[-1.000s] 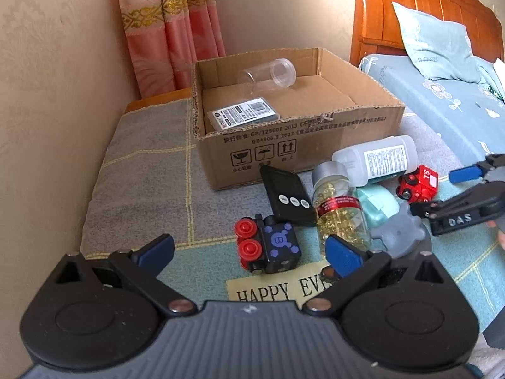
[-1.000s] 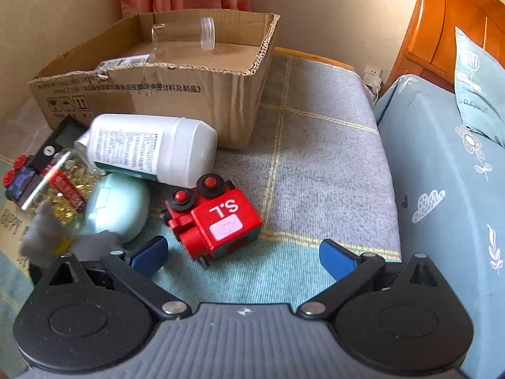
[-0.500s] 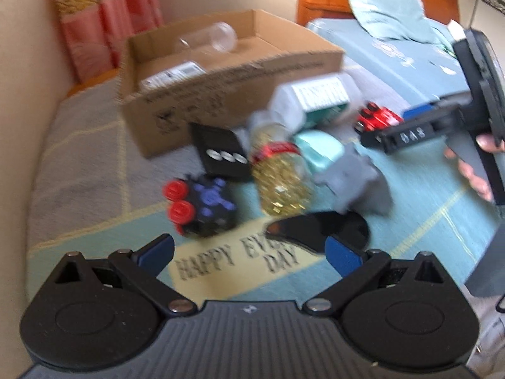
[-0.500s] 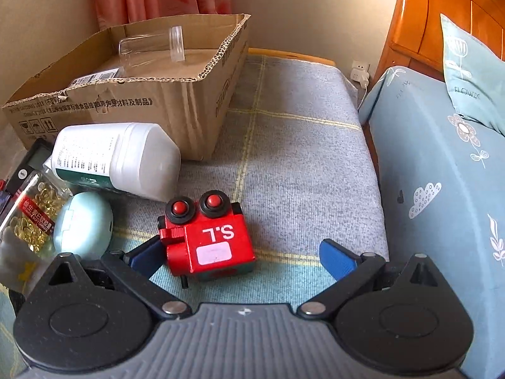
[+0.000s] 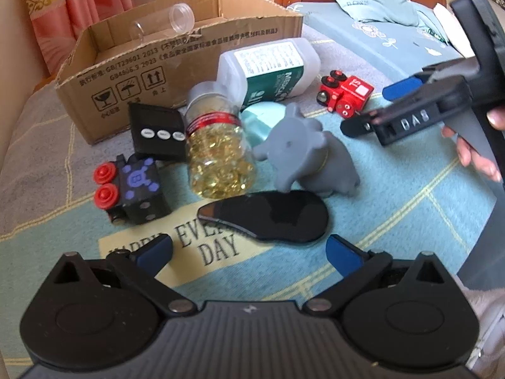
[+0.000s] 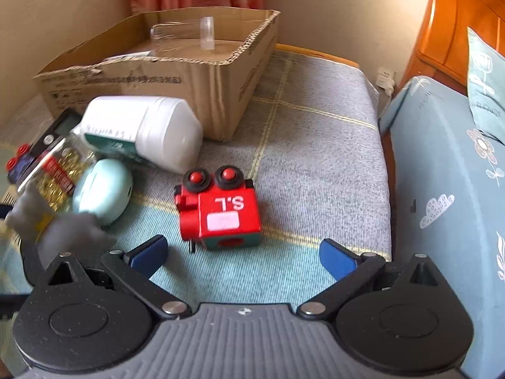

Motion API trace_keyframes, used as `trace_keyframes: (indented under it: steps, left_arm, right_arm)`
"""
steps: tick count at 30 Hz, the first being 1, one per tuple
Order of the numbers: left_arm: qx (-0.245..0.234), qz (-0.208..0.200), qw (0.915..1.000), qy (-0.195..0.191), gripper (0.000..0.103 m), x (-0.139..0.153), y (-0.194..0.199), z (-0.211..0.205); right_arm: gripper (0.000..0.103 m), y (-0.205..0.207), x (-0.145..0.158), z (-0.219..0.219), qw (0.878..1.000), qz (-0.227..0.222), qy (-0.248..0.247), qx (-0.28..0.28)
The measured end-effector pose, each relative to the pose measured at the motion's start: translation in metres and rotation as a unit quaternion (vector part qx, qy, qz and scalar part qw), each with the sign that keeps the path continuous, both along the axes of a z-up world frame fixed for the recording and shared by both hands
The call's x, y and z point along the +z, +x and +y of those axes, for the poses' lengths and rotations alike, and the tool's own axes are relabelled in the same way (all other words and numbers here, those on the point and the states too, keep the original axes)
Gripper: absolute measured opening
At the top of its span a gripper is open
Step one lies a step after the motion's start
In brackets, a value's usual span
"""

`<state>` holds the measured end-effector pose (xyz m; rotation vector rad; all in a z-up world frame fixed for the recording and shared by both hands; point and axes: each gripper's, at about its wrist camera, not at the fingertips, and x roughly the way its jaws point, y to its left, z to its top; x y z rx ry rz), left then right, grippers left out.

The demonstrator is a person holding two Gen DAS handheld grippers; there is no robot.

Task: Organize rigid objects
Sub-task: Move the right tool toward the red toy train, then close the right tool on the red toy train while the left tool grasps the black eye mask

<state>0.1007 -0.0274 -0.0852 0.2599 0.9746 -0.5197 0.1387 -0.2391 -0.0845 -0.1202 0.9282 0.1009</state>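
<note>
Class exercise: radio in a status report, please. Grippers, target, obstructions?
Left gripper open, empty. Right gripper open, lined up on red toy train, not touching. Cardboard box beyond; nothing between fingers and train.

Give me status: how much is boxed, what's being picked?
Done: clear tube and a flat labelled pack lie in the cardboard box. In hand: nothing; right tool is open just short of the red train, left tool open near the black mirror. Left: white bottle, capsule jar, elephant, timer, black train, mint case.
</note>
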Motion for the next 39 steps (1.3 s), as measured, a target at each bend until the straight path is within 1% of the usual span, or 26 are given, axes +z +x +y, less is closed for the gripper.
trace_keyframes:
  steps: [5, 10, 15, 17, 20, 21, 22, 28, 35, 39]
  left_arm:
    - [0.013, -0.013, 0.9998, -0.006, 0.103, -0.001, 0.003, -0.006]
    - [0.02, -0.016, 0.9996, -0.007, 0.103, -0.002, 0.007, -0.013]
    - [0.013, -0.022, 0.9996, -0.01, 0.103, -0.004, 0.008, -0.019]
    - [0.012, -0.023, 0.9996, -0.012, 0.101, -0.004, 0.008, -0.018]
    - [0.003, -0.028, 0.9995, -0.014, 0.096, -0.002, 0.004, -0.018]
    - [0.0, -0.029, 0.9994, -0.016, 0.091, -0.001, 0.003, -0.017]
    - [-0.003, -0.031, 0.9994, -0.017, 0.09, 0.0, 0.002, -0.016]
    - [0.007, -0.027, 0.9995, -0.014, 0.09, 0.001, -0.001, -0.004]
    - [0.044, -0.021, 0.9987, -0.012, 0.09, 0.001, -0.005, 0.024]
    - [0.048, -0.023, 0.9985, -0.012, 0.09, 0.001, -0.004, 0.026]
  right_arm:
    - [0.103, -0.007, -0.001, -0.002, 1.0, -0.009, 0.001, 0.015]
    - [0.103, -0.01, -0.001, -0.004, 0.999, -0.015, 0.003, 0.028]
    - [0.103, -0.012, -0.001, -0.006, 0.999, -0.019, 0.003, 0.047]
    - [0.103, -0.012, -0.001, -0.006, 0.998, -0.015, 0.003, 0.056]
    - [0.103, -0.011, -0.001, -0.007, 0.998, -0.011, 0.002, 0.063]
    - [0.103, -0.01, -0.001, -0.007, 0.998, -0.01, 0.002, 0.063]
    - [0.103, -0.009, 0.0, -0.007, 0.998, -0.009, 0.002, 0.065]
    - [0.103, -0.007, -0.001, -0.006, 0.997, -0.01, 0.002, 0.077]
    - [0.103, 0.001, -0.001, -0.003, 0.995, -0.014, 0.005, 0.099]
    - [0.103, 0.012, -0.003, 0.005, 0.994, -0.02, 0.006, 0.104]
